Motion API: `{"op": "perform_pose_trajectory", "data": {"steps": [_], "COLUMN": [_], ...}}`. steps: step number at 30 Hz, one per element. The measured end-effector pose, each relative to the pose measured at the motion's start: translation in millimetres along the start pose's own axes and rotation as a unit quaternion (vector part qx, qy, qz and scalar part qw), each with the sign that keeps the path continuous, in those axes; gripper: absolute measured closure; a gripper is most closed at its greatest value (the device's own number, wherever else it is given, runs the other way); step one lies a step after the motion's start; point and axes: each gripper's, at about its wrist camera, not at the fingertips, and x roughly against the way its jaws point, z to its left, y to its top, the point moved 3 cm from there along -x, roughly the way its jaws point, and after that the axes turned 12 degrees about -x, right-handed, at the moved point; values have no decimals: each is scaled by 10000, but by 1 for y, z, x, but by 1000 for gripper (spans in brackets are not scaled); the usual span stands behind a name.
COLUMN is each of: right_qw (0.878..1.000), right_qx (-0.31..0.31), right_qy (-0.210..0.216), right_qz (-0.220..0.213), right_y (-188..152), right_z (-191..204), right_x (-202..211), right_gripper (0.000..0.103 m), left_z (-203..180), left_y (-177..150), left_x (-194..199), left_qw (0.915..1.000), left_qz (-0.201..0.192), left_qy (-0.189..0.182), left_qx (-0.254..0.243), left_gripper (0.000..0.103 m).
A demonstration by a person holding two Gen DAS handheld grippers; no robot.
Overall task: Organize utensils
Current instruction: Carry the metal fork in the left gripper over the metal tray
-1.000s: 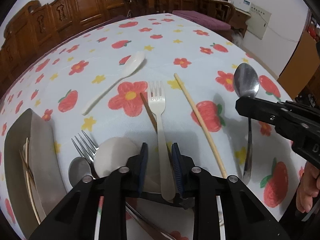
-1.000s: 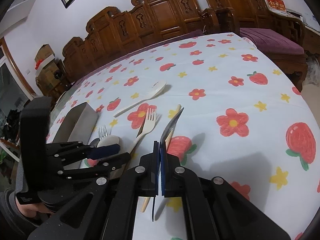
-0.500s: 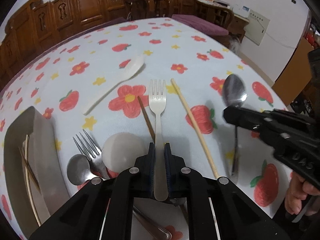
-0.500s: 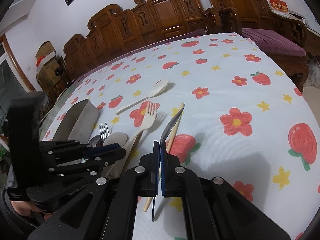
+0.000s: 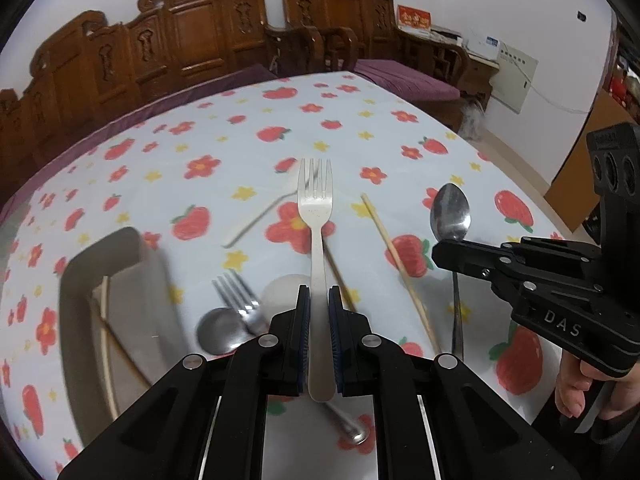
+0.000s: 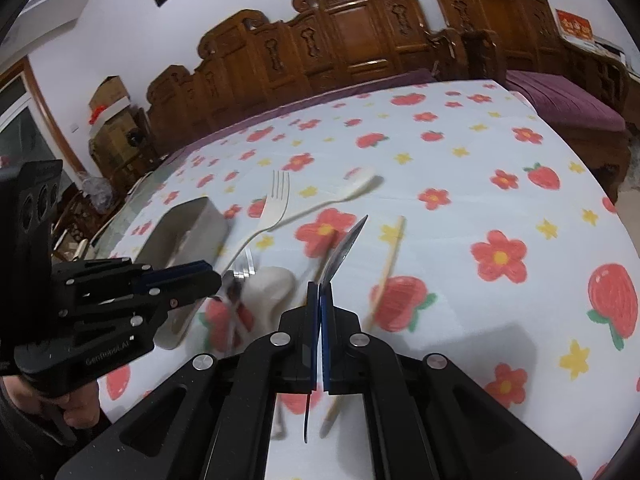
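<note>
utensils first: the cream plastic fork (image 5: pixel 315 216) is the one that changed. left wrist view: a sec ago it lay flat on the tabletop (image 5: pixel 208 136) w/ the left hand-held gripper (image 5: pixel 319 308) standing open around its handle; the jaws then shut on it, and now the pads are clamped on the handle near its end and the fork is off the cloth, tines pointing away over the flowers. everything under it looks blurred and farther off than before, so the lift is real. still lying on the cloth: a metal fork (image 5: pixel 236 300), a metal spoon (image 5: pixel 218 330) beside it, a white ladle-type spoon (image 5: pixel 282 288), a brown chopstick, a pale chopstick (image 5: pixel 400 268) and a long white spoon (image 5: pixel 256 220). the grey tray (image 5: pixel 76 280) at left already has chopsticks in it. at right, the right hand-held gripper (image 5: pixel 438 250) has a steel spoon (image 5: pixel 450 216) pinched by the neck, bowl up, same as a sec ago.

right wrist view: right hand-held gripper (image 6: pixel 319 304) jaws fully closed on the steel spoon's (image 6: pixel 346 246) thin handle, seen edge-on, clear of the cloth. left hand-held gripper (image 6: pixel 200 274) is at left w/ the cream fork (image 6: pixel 274 208) sticking up past the tray (image 6: pixel 188 220), higher than half a sec ago.

meaning, as i read it: both pickups are done, one utensil per hand. next prob carry them to the tray and drop in; fork is held near its end, so it could swing.
</note>
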Motion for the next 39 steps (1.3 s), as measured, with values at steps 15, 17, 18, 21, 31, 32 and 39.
{"op": "perform_pose_trajectory", "data": {"steps": [15,17,18,21,31,32,39], "right_qw": [9981,9975,9972,9960,9929,9927,9907], "right_qx": [609,688,736,865,1141,1156,1311], "right_qy": [109,138,155,197,305,312,266], "right_qz": [29,28,30,40,126,139,262], "right_y": [6,9,10,12,16,15,13], "right_z": [71,83,90,107,151,154,169], "right_x": [3,2,1,-2,-13,-15,-27], "right_gripper": [101,101,101,101,101,101,101], "left_z": [67,81,88,107,137,139,144], "left_y": [-33,-43,-48,-64,-88,-89,-94], "left_x": [47,48,47,44,22,19,2], "left_qw": [9984,9976,9971,9951,9902,9897,9883], "left_qz": [-266,-252,-237,-156,184,222,445], "left_qy": [349,407,422,480,669,668,548], "left_qx": [350,509,595,851,1214,1247,1349], "left_gripper": [95,95,95,95,94,94,94]}}
